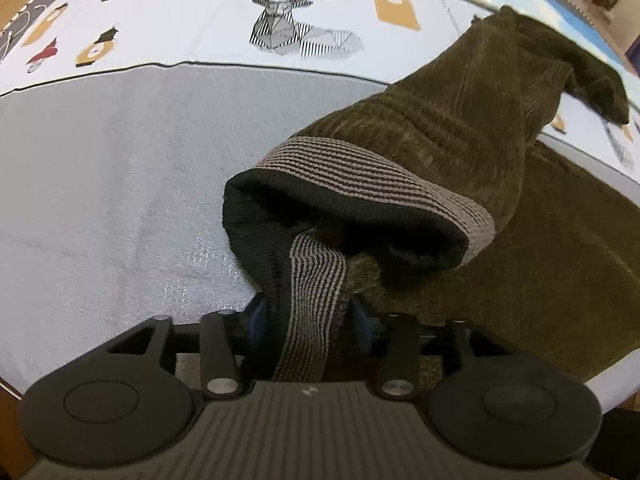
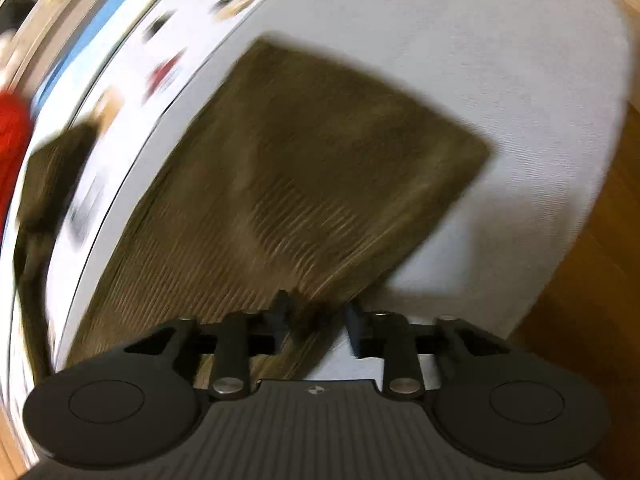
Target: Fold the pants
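Olive-brown corduroy pants [image 1: 460,128] lie on the bed. My left gripper [image 1: 308,312] is shut on the striped grey waistband [image 1: 316,280] and holds it lifted, so the waist opening gapes toward the camera. The legs trail away to the upper right. In the blurred right wrist view the pants [image 2: 320,168] lie flat as a broad panel. My right gripper [image 2: 316,316] has its jaws a little apart over the near edge of the cloth, with a bit of fabric between them; a firm grip cannot be told.
The bed has a grey-white sheet [image 1: 120,184] and a printed cover with a deer-head drawing [image 1: 280,20] behind it. A wooden floor [image 2: 592,264] shows past the bed edge on the right. A red object [image 2: 12,128] sits at far left.
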A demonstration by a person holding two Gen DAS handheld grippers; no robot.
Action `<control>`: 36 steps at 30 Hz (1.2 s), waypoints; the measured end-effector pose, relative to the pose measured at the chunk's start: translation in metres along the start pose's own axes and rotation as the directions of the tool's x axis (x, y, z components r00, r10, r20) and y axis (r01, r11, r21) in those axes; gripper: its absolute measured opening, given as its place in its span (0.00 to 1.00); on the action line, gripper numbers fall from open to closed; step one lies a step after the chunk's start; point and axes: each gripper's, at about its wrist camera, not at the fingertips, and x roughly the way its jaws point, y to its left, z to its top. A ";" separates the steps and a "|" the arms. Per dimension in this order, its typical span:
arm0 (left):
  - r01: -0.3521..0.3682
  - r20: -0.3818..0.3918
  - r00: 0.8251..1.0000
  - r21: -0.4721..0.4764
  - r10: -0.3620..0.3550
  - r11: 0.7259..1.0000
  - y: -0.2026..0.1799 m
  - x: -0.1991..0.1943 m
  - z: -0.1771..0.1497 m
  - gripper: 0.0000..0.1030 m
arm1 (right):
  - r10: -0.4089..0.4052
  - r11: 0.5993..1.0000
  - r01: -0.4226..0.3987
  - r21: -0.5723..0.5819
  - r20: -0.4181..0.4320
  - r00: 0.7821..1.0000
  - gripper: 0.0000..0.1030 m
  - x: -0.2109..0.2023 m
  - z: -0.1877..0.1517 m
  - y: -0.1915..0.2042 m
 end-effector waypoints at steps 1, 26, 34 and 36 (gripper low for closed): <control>-0.002 -0.005 1.000 -0.002 0.002 1.000 -0.001 0.002 0.001 0.60 | -0.009 0.998 0.008 0.060 0.023 1.000 0.34 -0.001 0.006 -0.012; 0.049 -0.056 0.998 0.169 -0.040 0.984 -0.021 0.001 -0.006 0.40 | -0.174 0.968 0.110 0.226 0.283 0.943 0.08 -0.035 0.039 -0.070; 0.033 0.231 0.972 0.071 -0.049 0.997 -0.006 -0.061 -0.004 0.53 | -0.208 0.970 0.243 -0.014 0.471 0.857 0.24 -0.070 0.015 -0.010; 0.081 0.277 0.953 0.163 -0.124 0.983 -0.026 -0.070 -0.004 0.56 | -0.173 0.963 0.254 -0.085 0.525 0.833 0.28 -0.073 0.013 0.012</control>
